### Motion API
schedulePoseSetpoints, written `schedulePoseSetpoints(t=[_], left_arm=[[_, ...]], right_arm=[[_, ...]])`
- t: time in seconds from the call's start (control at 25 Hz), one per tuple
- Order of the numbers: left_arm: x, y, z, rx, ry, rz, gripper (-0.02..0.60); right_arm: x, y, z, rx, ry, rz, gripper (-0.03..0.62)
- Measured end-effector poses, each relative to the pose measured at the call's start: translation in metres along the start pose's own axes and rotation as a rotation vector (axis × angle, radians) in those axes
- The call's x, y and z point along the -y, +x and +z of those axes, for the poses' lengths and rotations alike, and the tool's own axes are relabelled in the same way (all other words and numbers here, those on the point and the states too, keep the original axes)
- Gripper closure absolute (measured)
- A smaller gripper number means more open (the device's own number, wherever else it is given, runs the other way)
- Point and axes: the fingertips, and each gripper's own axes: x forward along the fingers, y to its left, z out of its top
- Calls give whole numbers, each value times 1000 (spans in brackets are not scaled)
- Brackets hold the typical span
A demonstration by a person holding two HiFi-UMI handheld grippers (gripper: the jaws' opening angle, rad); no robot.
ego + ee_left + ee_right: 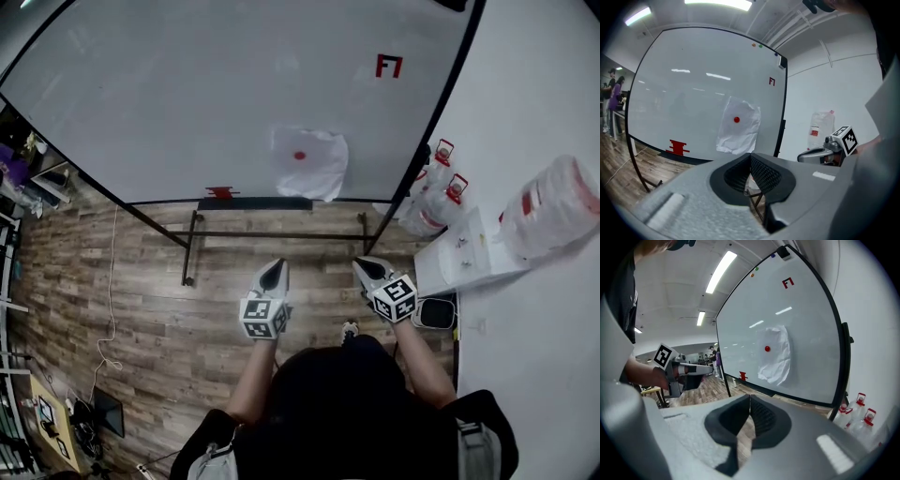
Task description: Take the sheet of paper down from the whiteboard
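Closest to me, my left gripper (273, 270) and right gripper (368, 271) point forward side by side, each with its jaws pressed fully together on nothing. I judge they are closed simply because the reach has not begun. Between them and the target lies wooden floor (141, 281), then the stand frame (272, 234) and tray ledge (253, 203), which could catch a low approach. Beyond, the sheet of paper (309, 164) hangs crumpled low on the whiteboard (169, 94), pinned by 1 red magnet (299, 156). Water bottles (439, 192) crowd the board's right edge.
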Motion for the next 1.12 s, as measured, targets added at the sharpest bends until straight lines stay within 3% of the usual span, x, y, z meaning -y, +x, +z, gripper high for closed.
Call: schedulePoseSetpoints(t=[0.44,1.12], left_arm=[[23,33,1,13,-41,122,571],[54,62,2,30,-37,216,571]], right_arm=[[53,5,6,-21,-30,116,588],[105,4,11,-14,-58,209,588]])
